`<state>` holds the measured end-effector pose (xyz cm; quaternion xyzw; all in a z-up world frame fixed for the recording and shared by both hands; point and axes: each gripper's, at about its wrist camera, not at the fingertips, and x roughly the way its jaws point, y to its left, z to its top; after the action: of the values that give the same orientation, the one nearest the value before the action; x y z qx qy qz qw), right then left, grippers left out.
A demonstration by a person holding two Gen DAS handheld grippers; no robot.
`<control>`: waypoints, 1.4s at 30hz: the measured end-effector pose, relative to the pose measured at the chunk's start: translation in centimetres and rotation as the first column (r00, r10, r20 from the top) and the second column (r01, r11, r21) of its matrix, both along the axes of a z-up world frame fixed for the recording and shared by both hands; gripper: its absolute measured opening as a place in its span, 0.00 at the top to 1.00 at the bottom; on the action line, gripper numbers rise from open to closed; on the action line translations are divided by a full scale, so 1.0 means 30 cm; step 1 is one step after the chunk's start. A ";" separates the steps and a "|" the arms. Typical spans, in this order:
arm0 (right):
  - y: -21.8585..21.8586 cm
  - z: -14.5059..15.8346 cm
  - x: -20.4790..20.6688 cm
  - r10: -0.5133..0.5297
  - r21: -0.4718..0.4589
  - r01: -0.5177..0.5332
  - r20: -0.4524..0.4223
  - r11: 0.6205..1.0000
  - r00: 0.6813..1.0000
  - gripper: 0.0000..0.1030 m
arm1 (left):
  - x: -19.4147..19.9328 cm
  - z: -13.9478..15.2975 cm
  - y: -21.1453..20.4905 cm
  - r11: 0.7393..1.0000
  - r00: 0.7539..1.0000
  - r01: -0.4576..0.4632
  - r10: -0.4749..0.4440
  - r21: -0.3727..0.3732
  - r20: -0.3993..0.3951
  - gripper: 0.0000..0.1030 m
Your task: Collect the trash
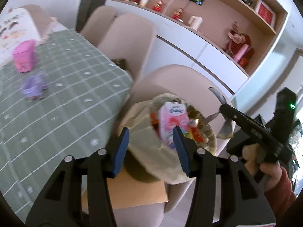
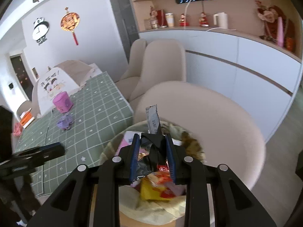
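Note:
A bin with a pale yellow liner bag (image 1: 144, 140) stands just past the table's corner, filled with colourful wrappers. A pink carton (image 1: 170, 119) lies on top of the trash. My left gripper (image 1: 151, 149) hangs over the bin, open, its blue pads apart with nothing pressed between them. In the right wrist view my right gripper (image 2: 153, 157) is above the same liner bag (image 2: 151, 213), shut on a crumpled black and grey wrapper (image 2: 153, 123) that sticks up past the fingertips. That wrapper (image 1: 224, 130) shows at the right of the left wrist view too.
The table with a green checked cloth (image 2: 98, 113) carries a pink tin (image 2: 62, 99) and a small purple item (image 2: 65, 123). Beige chairs (image 2: 217, 113) crowd the bin on the far side. A white cabinet (image 2: 246, 71) runs behind. A hand in a red sleeve (image 1: 272, 172) holds the right gripper.

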<state>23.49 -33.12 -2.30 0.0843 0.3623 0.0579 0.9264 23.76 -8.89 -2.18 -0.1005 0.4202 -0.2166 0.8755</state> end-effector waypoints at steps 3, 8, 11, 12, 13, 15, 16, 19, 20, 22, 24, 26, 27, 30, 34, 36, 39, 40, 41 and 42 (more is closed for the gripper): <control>0.028 -0.035 0.020 0.023 -0.008 -0.023 -0.017 1.000 1.000 0.73 | -0.077 0.033 0.091 0.997 0.997 -0.067 0.066 0.022 0.038 0.51; 0.050 -0.103 0.029 0.044 0.018 -0.043 -0.061 0.999 0.997 0.71 | -0.212 0.068 0.220 0.982 0.980 -0.181 0.174 0.059 0.099 0.33; 0.062 -0.123 0.024 0.050 0.008 -0.050 -0.066 0.999 0.997 0.66 | -0.265 0.073 0.271 0.970 0.969 -0.229 0.219 0.078 0.116 0.27; 0.062 -0.125 0.023 0.052 0.002 -0.052 -0.066 0.999 0.996 0.60 | -0.276 0.072 0.281 0.968 0.966 -0.239 0.228 0.081 0.118 0.26; 0.068 -0.127 0.016 0.056 -0.009 -0.057 -0.062 0.998 0.997 0.59 | -0.290 0.069 0.296 0.963 0.963 -0.254 0.244 0.085 0.117 0.25; 0.068 -0.125 -0.001 0.053 -0.023 -0.054 -0.049 0.998 0.997 0.59 | -0.314 0.061 0.318 0.956 0.957 -0.280 0.271 0.082 0.107 0.24; 0.067 -0.122 -0.012 0.049 -0.028 -0.050 -0.039 0.998 0.998 0.59 | -0.321 0.059 0.323 0.954 0.954 -0.289 0.280 0.079 0.104 0.23; 0.064 -0.107 -0.042 0.040 -0.017 -0.040 -0.028 0.999 0.999 0.59 | -0.360 0.064 0.334 0.945 0.944 -0.318 0.308 0.081 0.121 0.23; 0.065 -0.100 -0.058 0.042 -0.010 -0.042 -0.022 0.999 0.999 0.59 | -0.375 0.066 0.332 0.941 0.940 -0.327 0.313 0.093 0.135 0.23; 0.080 -0.079 -0.100 0.053 -0.010 -0.054 -0.005 0.999 0.999 0.59 | -0.405 0.070 0.328 0.935 0.935 -0.336 0.316 0.115 0.163 0.23; 0.093 -0.057 -0.137 0.070 -0.021 -0.069 0.011 0.997 0.998 0.59 | -0.439 0.071 0.321 0.927 0.929 -0.346 0.318 0.144 0.188 0.23; 0.115 -0.023 -0.191 0.095 -0.029 -0.094 0.033 0.995 0.995 0.59 | -0.463 0.071 0.313 0.919 0.925 -0.356 0.321 0.169 0.203 0.23; 0.126 -0.008 -0.218 0.104 -0.027 -0.103 0.045 0.994 0.994 0.59 | -0.473 0.071 0.309 0.915 0.923 -0.361 0.324 0.179 0.208 0.23; 0.177 0.039 -0.320 0.142 -0.010 -0.142 0.080 0.990 0.987 0.59 | -0.512 0.074 0.298 0.904 0.916 -0.379 0.336 0.198 0.220 0.23; 0.250 0.055 -0.420 0.193 -0.010 -0.192 0.089 0.981 0.977 0.59 | -0.563 0.084 0.275 0.897 0.910 -0.391 0.342 0.207 0.236 0.23; 0.289 0.051 -0.464 0.214 -0.017 -0.214 0.085 0.977 0.973 0.59 | -0.591 0.093 0.257 0.896 0.906 -0.393 0.340 0.205 0.252 0.23; 0.343 0.046 -0.527 0.243 -0.040 -0.240 0.094 0.970 0.966 0.59 | -0.635 0.108 0.230 0.888 0.894 -0.407 0.341 0.213 0.290 0.23; 0.359 0.043 -0.549 0.247 -0.053 -0.242 0.101 0.969 0.964 0.59 | -0.645 0.114 0.222 0.887 0.892 -0.408 0.336 0.216 0.303 0.23; 0.371 0.041 -0.561 0.249 -0.058 -0.244 0.106 0.968 0.963 0.59 | -0.651 0.119 0.215 0.887 0.891 -0.406 0.331 0.220 0.310 0.23; 0.382 0.038 -0.576 0.253 -0.060 -0.247 0.111 0.967 0.961 0.59 | -0.655 0.123 0.209 0.886 0.891 -0.405 0.327 0.226 0.314 0.23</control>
<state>6.21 -21.65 -1.15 0.0131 0.3160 0.1710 0.9331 4.11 -2.61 1.51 -0.0211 0.2981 0.0052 0.9543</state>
